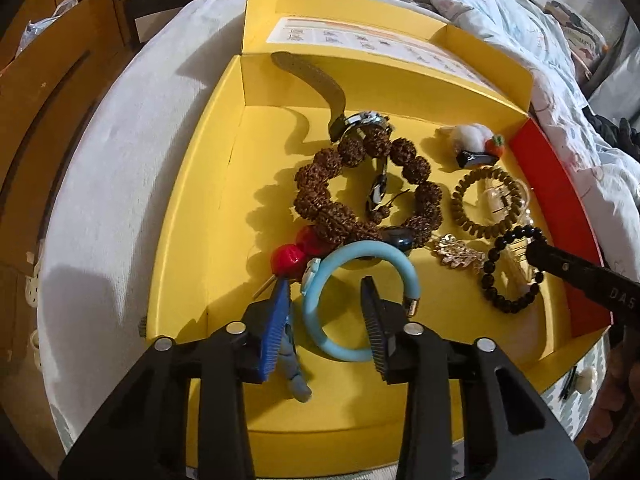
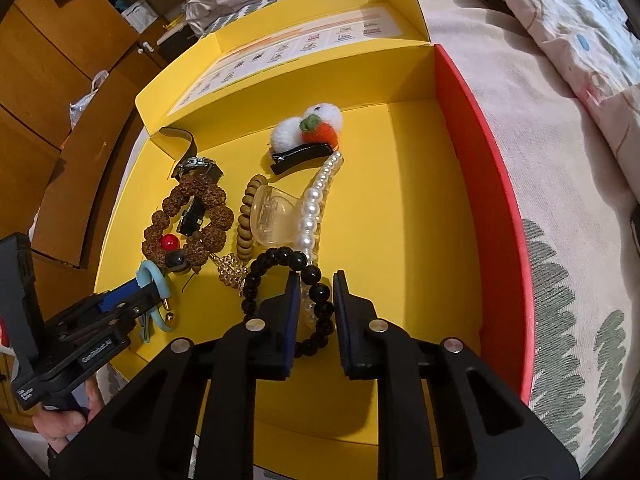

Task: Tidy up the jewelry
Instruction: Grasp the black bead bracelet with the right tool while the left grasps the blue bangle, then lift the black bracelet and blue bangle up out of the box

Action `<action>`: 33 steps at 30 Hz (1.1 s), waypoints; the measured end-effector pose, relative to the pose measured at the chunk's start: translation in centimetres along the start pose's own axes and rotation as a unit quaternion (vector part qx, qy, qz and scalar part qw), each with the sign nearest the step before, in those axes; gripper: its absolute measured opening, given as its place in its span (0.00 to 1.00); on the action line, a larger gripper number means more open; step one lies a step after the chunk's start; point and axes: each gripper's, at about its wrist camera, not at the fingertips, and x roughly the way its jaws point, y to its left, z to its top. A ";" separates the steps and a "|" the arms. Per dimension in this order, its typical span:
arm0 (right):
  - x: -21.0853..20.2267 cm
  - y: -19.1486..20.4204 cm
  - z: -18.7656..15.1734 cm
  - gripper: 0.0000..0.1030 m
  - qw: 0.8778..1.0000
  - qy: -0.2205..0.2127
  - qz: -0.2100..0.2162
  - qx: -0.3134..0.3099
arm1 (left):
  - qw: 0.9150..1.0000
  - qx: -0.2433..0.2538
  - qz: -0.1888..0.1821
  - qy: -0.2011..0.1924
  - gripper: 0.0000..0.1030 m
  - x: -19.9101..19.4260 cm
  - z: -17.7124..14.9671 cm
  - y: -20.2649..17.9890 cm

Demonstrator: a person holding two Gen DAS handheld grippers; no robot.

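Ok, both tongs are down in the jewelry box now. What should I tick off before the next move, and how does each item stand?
1. Right tongs closed on the black bead bracelet: ok.
2. Only that bracelet between its pads: not ok, the pearl strand runs in there too.
3. Left tongs straddle the blue bangle, with one finger inside the ring: ok.
4. Left pads pressing the bangle: not ok, a gap shows.
5. Bangle free of the red beads beside it: cannot tell.
6. Bare floor in the yellow box for setting pieces apart: ok.
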 end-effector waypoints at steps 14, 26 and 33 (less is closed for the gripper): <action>0.0 0.0 -0.2 0.12 1.000 0.002 0.004 -0.001 | 1.000 -0.005 0.004 -0.002 0.23 0.4 0.2 0.2; -1.4 0.5 -0.4 0.11 1.000 -0.006 0.004 -0.003 | 1.000 -0.019 -0.005 -0.015 0.11 -0.8 0.4 0.6; -2.1 0.7 -0.4 0.11 1.000 -0.010 0.002 -0.003 | 0.999 -0.020 -0.015 -0.029 0.11 -2.2 0.4 0.5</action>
